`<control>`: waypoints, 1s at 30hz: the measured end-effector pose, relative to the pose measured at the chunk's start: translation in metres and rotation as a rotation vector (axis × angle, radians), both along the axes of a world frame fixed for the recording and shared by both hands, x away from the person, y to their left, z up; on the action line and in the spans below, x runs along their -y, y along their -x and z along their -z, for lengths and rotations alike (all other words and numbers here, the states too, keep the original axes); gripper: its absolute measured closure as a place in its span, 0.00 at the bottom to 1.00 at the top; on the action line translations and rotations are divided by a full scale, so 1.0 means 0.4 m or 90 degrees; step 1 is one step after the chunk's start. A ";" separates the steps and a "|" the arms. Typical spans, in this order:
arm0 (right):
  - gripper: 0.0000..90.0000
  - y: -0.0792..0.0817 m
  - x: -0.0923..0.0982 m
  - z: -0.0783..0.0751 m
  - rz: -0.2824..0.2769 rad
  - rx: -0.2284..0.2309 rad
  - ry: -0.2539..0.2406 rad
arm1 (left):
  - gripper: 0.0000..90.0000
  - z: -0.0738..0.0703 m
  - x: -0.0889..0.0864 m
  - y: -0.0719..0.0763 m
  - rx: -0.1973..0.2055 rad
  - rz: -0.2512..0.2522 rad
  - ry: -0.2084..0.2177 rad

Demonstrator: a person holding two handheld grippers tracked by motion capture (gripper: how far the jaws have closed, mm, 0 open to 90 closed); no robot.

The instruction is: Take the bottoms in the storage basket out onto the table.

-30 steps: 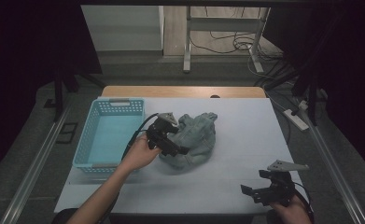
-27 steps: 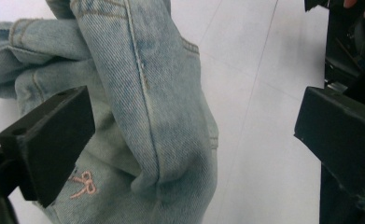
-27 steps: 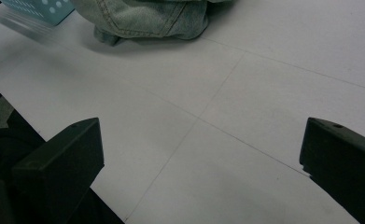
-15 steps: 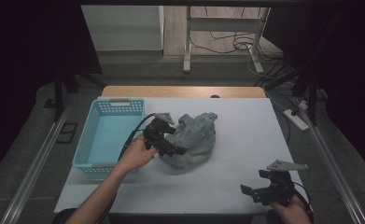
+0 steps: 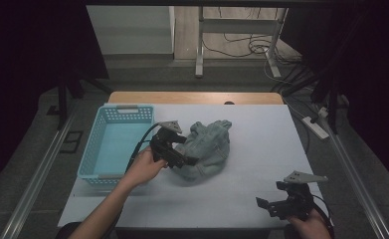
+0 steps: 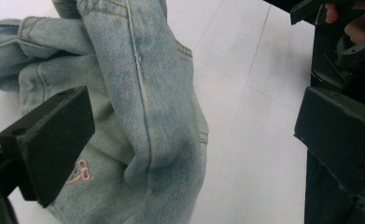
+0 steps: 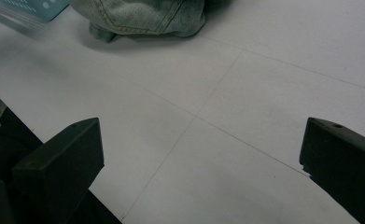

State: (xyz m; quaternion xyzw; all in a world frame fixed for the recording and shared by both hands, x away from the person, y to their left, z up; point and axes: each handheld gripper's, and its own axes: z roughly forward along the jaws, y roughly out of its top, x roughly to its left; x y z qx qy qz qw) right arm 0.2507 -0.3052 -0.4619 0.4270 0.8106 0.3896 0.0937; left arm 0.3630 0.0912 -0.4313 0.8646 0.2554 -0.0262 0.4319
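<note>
Denim garment [image 5: 206, 149]: crumpled mid-surface, right of the empty basket [image 5: 113, 144]; not yet lifted. Left claw [image 5: 182, 158]: jaws apart, straddling the cloth. Right claw [image 5: 271, 205]: jaws apart, idle near right. Likely binning remains.

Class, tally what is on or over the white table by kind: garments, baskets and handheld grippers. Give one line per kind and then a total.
Denim garment: 1
Blue basket: 1
Handheld grippers: 2, the left gripper at the denim, the right gripper near the table's near right corner
Total: 4
</note>
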 end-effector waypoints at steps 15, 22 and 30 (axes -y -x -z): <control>0.00 -0.002 -0.002 0.001 0.000 -0.005 0.002 | 0.00 0.010 -0.032 0.020 0.016 -0.028 0.004; 0.00 -0.003 -0.002 0.001 -0.002 -0.008 0.004 | 0.00 0.011 -0.043 0.033 0.019 -0.030 -0.003; 0.00 -0.003 -0.003 0.002 -0.002 -0.007 0.005 | 0.00 0.013 -0.049 0.047 0.015 -0.033 0.001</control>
